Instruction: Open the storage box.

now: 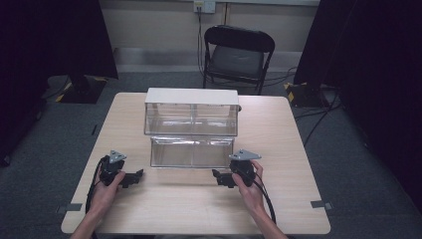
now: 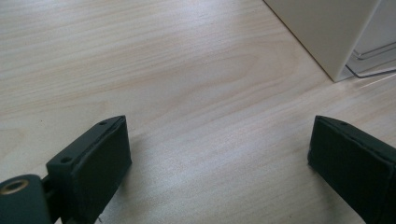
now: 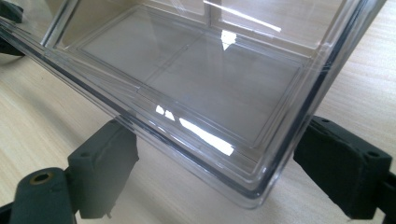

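A small drawer cabinet with a white top [image 1: 191, 95] stands mid-table. Its lower clear plastic drawer [image 1: 191, 152] is pulled out toward me and looks empty. My right gripper [image 1: 218, 176] lies at the drawer's front right corner. In the right gripper view, that gripper [image 3: 219, 135] is open, with the clear drawer's corner [image 3: 252, 184] between its wide-apart jaws, which are not pressed on it. My left gripper [image 1: 136, 176] rests on the table left of the drawer. It [image 2: 219, 135] is open over bare wood, with the cabinet's white side [image 2: 327, 37] ahead at the right.
The light wooden table [image 1: 199, 204] has bare room in front of the drawer and on both sides. A black folding chair [image 1: 238, 55] stands beyond the far edge. Dark curtains hang at left and right, and cables trail on the grey floor.
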